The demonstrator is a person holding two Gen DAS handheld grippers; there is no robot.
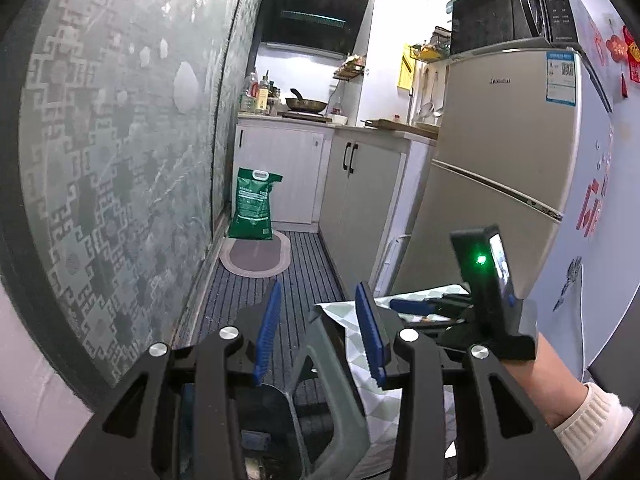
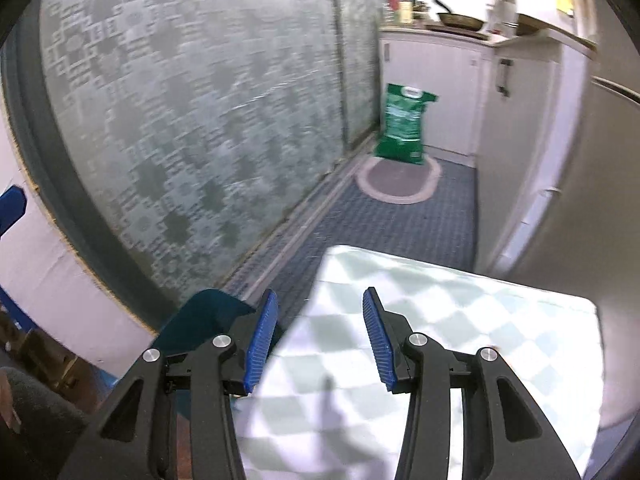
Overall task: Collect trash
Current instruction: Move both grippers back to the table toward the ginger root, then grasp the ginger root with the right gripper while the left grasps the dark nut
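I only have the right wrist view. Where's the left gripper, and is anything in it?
Observer: The left gripper is open with nothing pinched. A grey plastic piece sits below its jaws; I cannot tell what it is.
Operator: What's on top of the fridge?
Observer: A black microwave oven stands on the beige two-door fridge.
Operator: How does the right gripper look from outside?
Observer: The right gripper hangs over the green-and-white checked cloth with a green light lit on its body. The hand holding it wears a white ribbed sleeve.
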